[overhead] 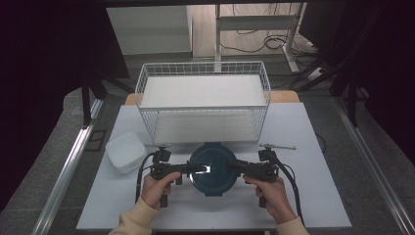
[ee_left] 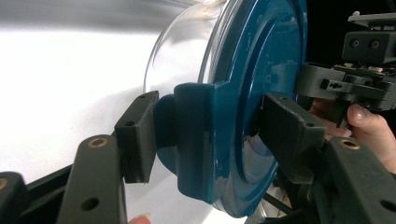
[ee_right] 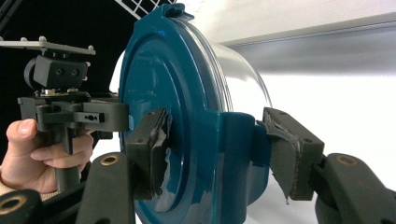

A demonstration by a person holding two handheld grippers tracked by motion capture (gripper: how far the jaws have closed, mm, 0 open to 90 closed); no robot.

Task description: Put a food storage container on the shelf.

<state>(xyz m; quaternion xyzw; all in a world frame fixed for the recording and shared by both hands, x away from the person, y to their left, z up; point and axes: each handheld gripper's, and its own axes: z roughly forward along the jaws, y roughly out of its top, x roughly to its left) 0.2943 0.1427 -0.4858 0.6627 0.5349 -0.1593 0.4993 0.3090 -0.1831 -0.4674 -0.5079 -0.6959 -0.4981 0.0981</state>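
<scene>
A round container with a dark teal lid [overhead: 213, 169] and a clear body [ee_left: 180, 56] sits low over the white table, just in front of the wire basket. My left gripper [overhead: 198, 170] comes in from the left, and its pads [ee_left: 137, 135] clamp the teal side clip [ee_left: 196, 140] of the lid. My right gripper [overhead: 236, 167] comes in from the right. Its worn pads [ee_right: 152, 147] press on the opposite clip [ee_right: 233, 149], one pad on the lid's top and one under the rim. I cannot tell whether the container rests on the table.
A white wire basket [overhead: 203, 98] stands right behind the container. A shallow white square tub [overhead: 126, 152] lies to the left of my left gripper. The table's front edge [overhead: 210, 227] runs just below the person's forearms.
</scene>
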